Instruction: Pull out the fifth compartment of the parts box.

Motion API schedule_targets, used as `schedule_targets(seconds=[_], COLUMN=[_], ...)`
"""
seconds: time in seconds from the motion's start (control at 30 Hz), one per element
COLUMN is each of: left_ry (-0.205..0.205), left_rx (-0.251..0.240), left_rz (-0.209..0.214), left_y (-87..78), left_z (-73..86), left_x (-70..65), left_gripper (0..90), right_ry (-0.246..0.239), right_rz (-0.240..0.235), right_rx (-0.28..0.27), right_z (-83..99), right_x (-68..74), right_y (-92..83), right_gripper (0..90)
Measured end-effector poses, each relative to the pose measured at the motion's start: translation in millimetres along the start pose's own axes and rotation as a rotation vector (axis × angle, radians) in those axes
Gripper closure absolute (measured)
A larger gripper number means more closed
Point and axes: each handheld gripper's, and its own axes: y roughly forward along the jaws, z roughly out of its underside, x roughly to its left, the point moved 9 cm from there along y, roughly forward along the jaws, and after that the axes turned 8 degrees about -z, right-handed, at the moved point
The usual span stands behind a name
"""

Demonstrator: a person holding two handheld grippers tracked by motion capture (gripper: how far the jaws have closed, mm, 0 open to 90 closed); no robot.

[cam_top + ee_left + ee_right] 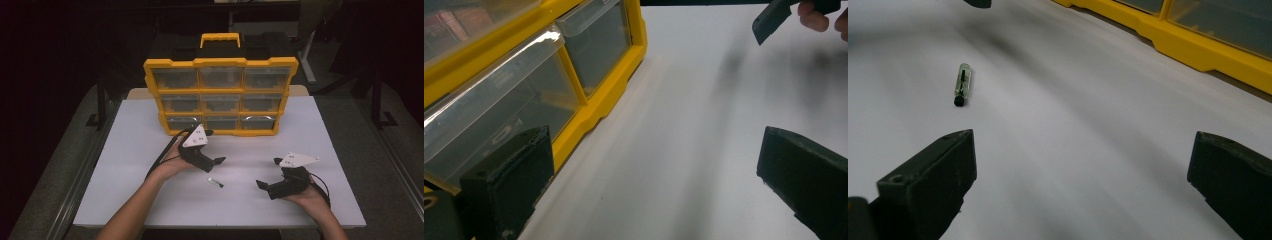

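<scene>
A yellow organizer (220,95) with clear drawers stands upright at the back middle of the white table (130,200). A small clear tube with a black tip (215,182) lies on the table between my hands. My left gripper (214,146) is open just in front of the organizer's bottom row, holding nothing. My right gripper (269,172) is open to the right of the tube, its jaws pointing left. In the right gripper view the tube (962,84) lies ahead and to the left of the wide-open jaws (1078,185). The left gripper view has its jaws (654,190) spread beside the organizer's bottom drawers (594,107).
The organizer's yellow base (1198,50) runs along the far side of the right gripper view. A jaw of the other gripper (769,20) shows at the top right of the left gripper view. Dark floor and table frames surround the white table.
</scene>
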Motion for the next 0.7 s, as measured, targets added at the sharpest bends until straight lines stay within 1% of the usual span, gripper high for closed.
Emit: schedule_targets(seconds=[0.27,0.57,0.7], left_ry=[0.029,0.073,0.084], left_rx=[-0.015,-0.017,-0.021], left_rz=[-0.018,-0.039,-0.045], left_y=[-1.5,-1.3,-0.8], left_z=[-2.7,-2.7,-3.1], left_x=[1.1,0.1,0.1], left_gripper=[1.9,1.9,1.9], right_ry=[-0.003,-0.004,-0.003], right_rz=[-0.001,0.002,0.002], right_rx=[0.002,0.003,0.003], right_z=[0.3,0.3,0.3], right_x=[0.3,0.4,0.5], right_y=[0.4,0.3,0.3], right_gripper=[0.0,0.0,0.0])
